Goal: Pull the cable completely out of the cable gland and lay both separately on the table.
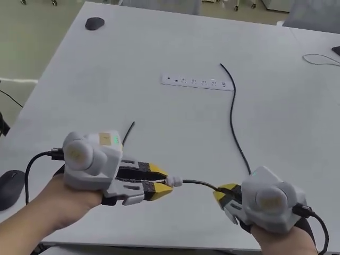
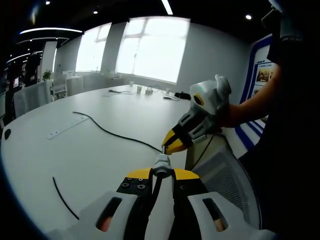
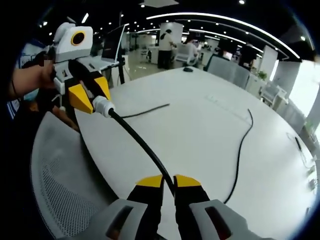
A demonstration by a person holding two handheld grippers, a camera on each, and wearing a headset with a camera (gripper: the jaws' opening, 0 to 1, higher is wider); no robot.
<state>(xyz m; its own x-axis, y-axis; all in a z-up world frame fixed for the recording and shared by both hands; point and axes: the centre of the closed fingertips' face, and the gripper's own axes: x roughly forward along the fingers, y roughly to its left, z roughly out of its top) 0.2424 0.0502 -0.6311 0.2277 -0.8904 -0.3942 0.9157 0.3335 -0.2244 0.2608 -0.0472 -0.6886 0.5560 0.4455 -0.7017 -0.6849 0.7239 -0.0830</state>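
Cable gland (image 1: 174, 181), a small white fitting, sits pinched at the tips of the left gripper (image 1: 162, 183), whose yellow-tipped jaws are closed narrow around it. In the left gripper view the gland (image 2: 161, 162) stands just ahead of that gripper's (image 2: 161, 175) tips, nose pointing away.

The black cable (image 1: 232, 117) is still seated in the gland: it enters the end facing the right gripper (image 1: 220, 192) and spans the short gap between the two tools. The right gripper's jaws are drawn nearly together on the cable, close to the gland. In the right gripper view the cable (image 3: 142, 142) rises from between that gripper's (image 3: 168, 181) tips and runs straight to the gland (image 3: 101, 106), held in the left gripper (image 3: 92, 102) ahead.

Beyond the right gripper the rest of the cable trails away in a loose curve over the grey table (image 1: 133, 53) and ends near a white power strip (image 1: 197, 82), well ahead of both tools. A short black strand (image 1: 128, 132) lies on the table just past the left gripper; whether it joins the cable I cannot tell. One dark mouse (image 1: 94, 23) rests at the far corner, another (image 1: 9, 187) beside the left hand.

Both tools hover above the table's near edge, gland and cable lifted off its surface.
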